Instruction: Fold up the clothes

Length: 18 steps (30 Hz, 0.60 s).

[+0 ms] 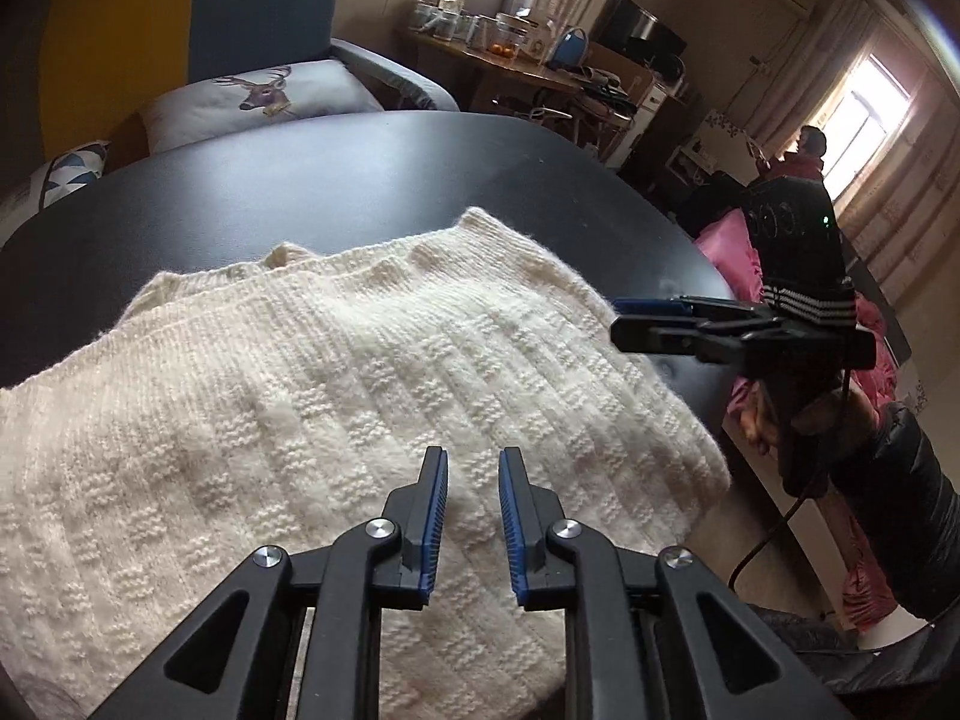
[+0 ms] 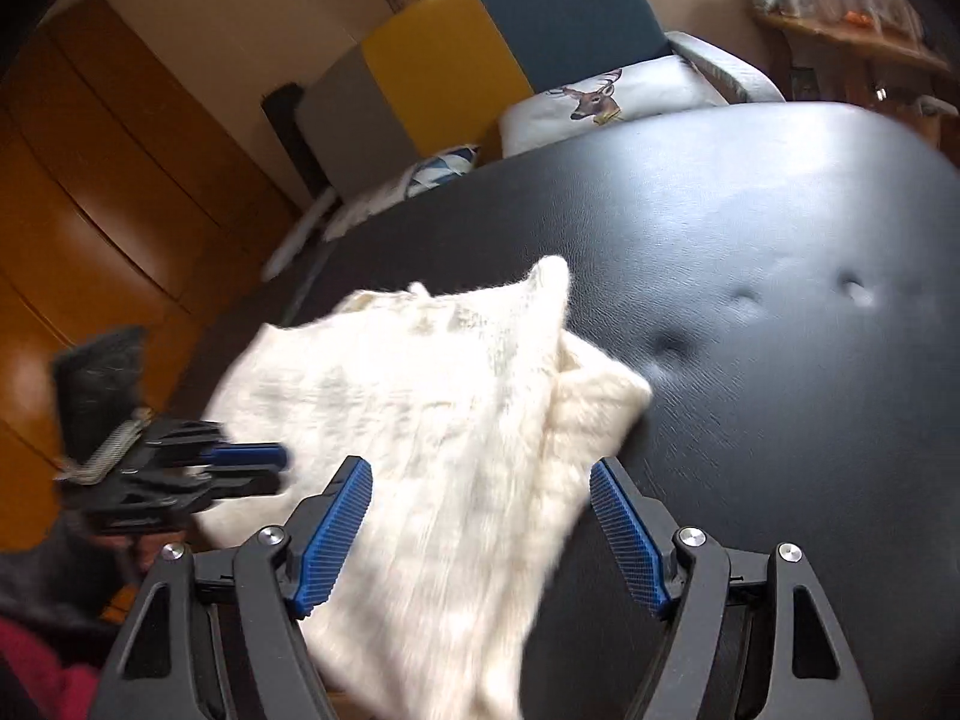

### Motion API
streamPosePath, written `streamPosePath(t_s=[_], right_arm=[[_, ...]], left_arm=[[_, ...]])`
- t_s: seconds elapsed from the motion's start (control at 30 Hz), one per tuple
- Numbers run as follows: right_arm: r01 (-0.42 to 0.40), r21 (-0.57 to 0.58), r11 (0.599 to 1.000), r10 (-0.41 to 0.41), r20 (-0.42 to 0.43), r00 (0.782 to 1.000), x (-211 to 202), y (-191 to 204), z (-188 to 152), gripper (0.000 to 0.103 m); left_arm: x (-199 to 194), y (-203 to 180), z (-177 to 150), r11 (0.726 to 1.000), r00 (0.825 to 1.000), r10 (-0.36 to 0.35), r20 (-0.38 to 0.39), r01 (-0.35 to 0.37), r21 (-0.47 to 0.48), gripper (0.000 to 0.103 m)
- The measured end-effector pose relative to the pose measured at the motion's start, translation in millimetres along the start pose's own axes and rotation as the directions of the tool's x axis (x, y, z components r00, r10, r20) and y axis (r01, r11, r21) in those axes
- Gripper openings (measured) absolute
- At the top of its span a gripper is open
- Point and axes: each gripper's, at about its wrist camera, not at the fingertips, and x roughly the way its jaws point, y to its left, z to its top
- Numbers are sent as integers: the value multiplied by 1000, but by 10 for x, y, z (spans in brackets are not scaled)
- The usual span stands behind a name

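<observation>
A cream knitted sweater (image 1: 312, 396) lies folded on the black padded table (image 1: 336, 180). My left gripper (image 1: 473, 462) hovers over its near part, jaws a small gap apart and holding nothing. My right gripper (image 1: 624, 324) shows at the sweater's right edge in the left wrist view. In the right wrist view the sweater (image 2: 432, 420) is blurred; my right gripper (image 2: 480, 474) is wide open above its near edge. The left gripper (image 2: 264, 468) shows at the sweater's left side there.
A sofa with yellow and blue back panels (image 2: 480, 36) and a deer-print cushion (image 1: 264, 96) stands behind the table. A cluttered wooden desk (image 1: 528, 66) is at the back. Pink bedding (image 1: 732, 246) lies right of the table. A wooden wardrobe (image 2: 96, 198) stands left.
</observation>
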Motion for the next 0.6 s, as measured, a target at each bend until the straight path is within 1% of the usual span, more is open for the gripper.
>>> streamPosePath(t_s=[0.03, 0.07, 0.1, 0.13, 0.17, 0.2, 0.23, 0.27, 0.33, 0.37, 0.4, 0.43, 0.5, 0.53, 0.6], right_arm=[[38, -29, 999, -39, -27, 999, 103, 37, 11, 20], [72, -69, 995, -75, -44, 996, 189, 107, 16, 11], [128, -130, 983, -134, -41, 990, 207, 200, 23, 11], [190, -196, 962, -200, -30, 979, 206, 297, 32, 11], [255, -252, 934, -265, -4, 964, 178, 390, 44, 10], [304, -278, 911, -309, 27, 951, 102, 413, 81, 10], [336, -279, 900, -337, 45, 941, 64, 399, 103, 10], [365, -271, 891, -368, 42, 929, 72, 318, 116, 10], [390, -231, 891, -410, -45, 911, 261, 43, 56, 9], [381, -206, 901, -394, -24, 919, 252, -29, 24, 9], [376, -193, 906, -387, -16, 922, 223, -62, 11, 9], [382, -189, 905, -391, -17, 920, 200, -67, 19, 9], [377, -162, 912, -381, 6, 925, 102, -45, 70, 11], [373, -148, 916, -374, 20, 927, 49, -33, 97, 13], [363, -119, 924, -360, 47, 932, -56, -8, 151, 14]], left_arm=[[-4, 78, -20, 1000, 1000, 12, 6, -12, -21, 17], [-15, 110, -34, 999, 1000, 14, 14, -13, -33, 17], [-25, 135, -46, 999, 1000, 13, 23, -12, -43, 17], [-36, 160, -59, 999, 999, 13, 31, -11, -54, 17], [-47, 185, -71, 998, 999, 13, 40, -10, -64, 17], [-58, 210, -84, 997, 999, 13, 49, -9, -74, 17], [-69, 235, -97, 996, 998, 13, 58, -8, -84, 17], [-80, 260, -109, 995, 998, 13, 66, -7, -95, 17], [-101, 311, -134, 993, 996, 14, 84, -4, -115, 17], [-112, 336, -147, 992, 996, 14, 92, -2, -125, 17], [-123, 361, -160, 991, 995, 15, 101, -1, -135, 16], [-134, 386, -172, 989, 994, 15, 110, 1, -145, 16], [-156, 436, -197, 986, 992, 17, 127, 5, -166, 20], [-167, 461, -210, 984, 991, 17, 135, 7, -176, 20], [-292, 484, -153, 987, 984, 59, 171, -31, -159, 20]])
